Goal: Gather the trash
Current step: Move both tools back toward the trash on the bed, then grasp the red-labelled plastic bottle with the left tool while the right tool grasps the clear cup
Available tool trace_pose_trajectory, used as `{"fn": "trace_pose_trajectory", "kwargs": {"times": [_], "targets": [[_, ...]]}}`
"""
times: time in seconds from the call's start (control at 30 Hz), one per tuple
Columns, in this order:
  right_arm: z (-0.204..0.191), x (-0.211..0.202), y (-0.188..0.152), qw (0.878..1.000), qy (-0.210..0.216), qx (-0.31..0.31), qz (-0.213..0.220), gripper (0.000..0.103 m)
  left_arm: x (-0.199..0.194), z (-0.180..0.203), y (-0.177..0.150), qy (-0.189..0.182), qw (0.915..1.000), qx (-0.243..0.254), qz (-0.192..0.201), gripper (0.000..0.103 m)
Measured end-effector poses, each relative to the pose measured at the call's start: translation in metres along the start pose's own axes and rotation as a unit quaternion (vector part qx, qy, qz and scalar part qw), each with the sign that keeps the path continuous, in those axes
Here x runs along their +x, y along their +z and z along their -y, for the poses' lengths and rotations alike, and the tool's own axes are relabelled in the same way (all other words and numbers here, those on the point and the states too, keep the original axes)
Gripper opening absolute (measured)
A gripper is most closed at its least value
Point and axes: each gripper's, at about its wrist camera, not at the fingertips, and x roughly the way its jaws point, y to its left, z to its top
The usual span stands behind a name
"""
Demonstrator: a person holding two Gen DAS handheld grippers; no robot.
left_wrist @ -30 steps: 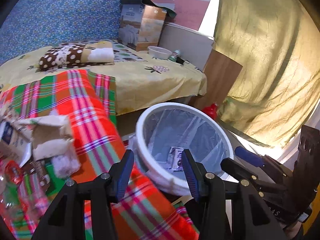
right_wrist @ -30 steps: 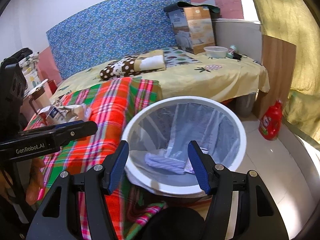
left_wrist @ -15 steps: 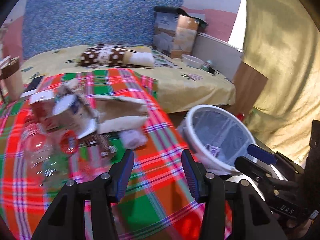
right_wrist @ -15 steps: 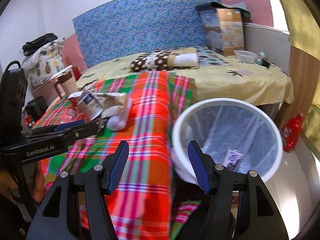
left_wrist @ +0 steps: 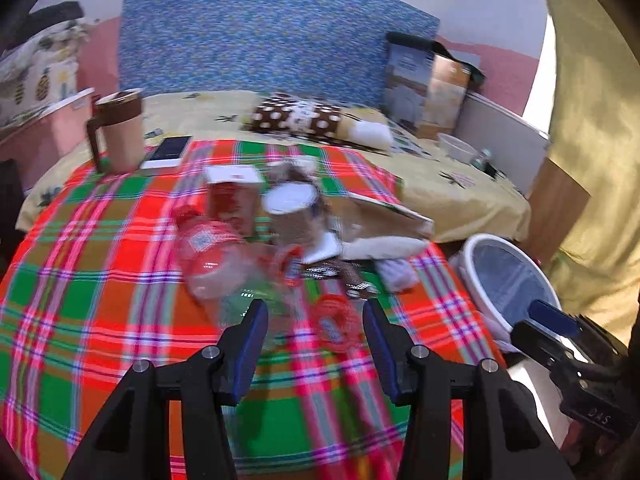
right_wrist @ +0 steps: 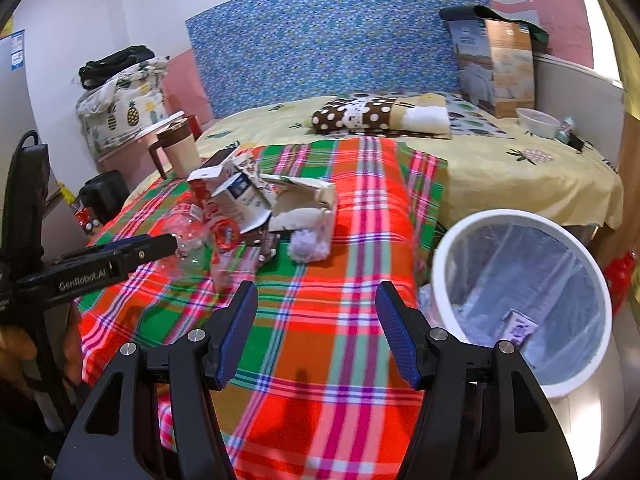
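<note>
Several blurred wrappers [left_wrist: 320, 272] merge; bin [right_wrist: 440, 264] hides its contents.

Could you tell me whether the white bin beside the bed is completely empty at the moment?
No, the right wrist view shows a small purple-and-white carton lying at the bottom of the lined white bin.

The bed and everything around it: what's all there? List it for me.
Plaid blanket: one, red and green, over the bed.
Trash pile: cartons, clear bottles, wrappers, mid-blanket.
Tissue wad: one, pale, beside the pile.
Bin: one, white, clear liner, right of the bed; a small carton inside.
Mug: one, beige with brown lid, far left blanket corner.
Phone: one, beside the mug.
Pillow: one, brown with white dots.
Red bottle: one, floor behind the bin.
Left gripper: fingers apart, empty.
Right gripper: fingers apart, empty.
</note>
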Motion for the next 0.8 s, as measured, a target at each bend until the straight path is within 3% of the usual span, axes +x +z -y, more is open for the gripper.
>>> {"fn": "trace_pose_trajectory", "kwargs": {"times": [0.13, 0.23, 0.43, 0.53, 0.8], "targets": [[-0.003, 0.004, 0.002, 1.000, 0.006, 0.000, -0.003, 0.063, 0.007, -0.019, 0.004, 0.022, 0.9995, -0.020, -0.003, 0.050], [-0.006, 0.006, 0.002, 1.000, 0.008, 0.003, -0.004, 0.063, 0.017, -0.030, 0.008, 0.029, 0.9988, -0.039, -0.010, 0.057], [-0.006, 0.013, 0.003, 1.000, 0.009, 0.008, -0.010, 0.063, 0.041, -0.042, 0.016, 0.041, 0.9967, -0.065, -0.024, 0.062], [-0.008, 0.018, 0.005, 1.000, 0.015, 0.010, -0.017, 0.063, 0.050, -0.048, 0.019, 0.041, 0.9954, -0.082, -0.029, 0.068], [-0.023, 0.031, 0.007, 0.999, 0.041, -0.001, -0.029, 0.063, 0.063, -0.060, 0.022, 0.031, 0.9940, -0.094, -0.047, 0.069]]}}
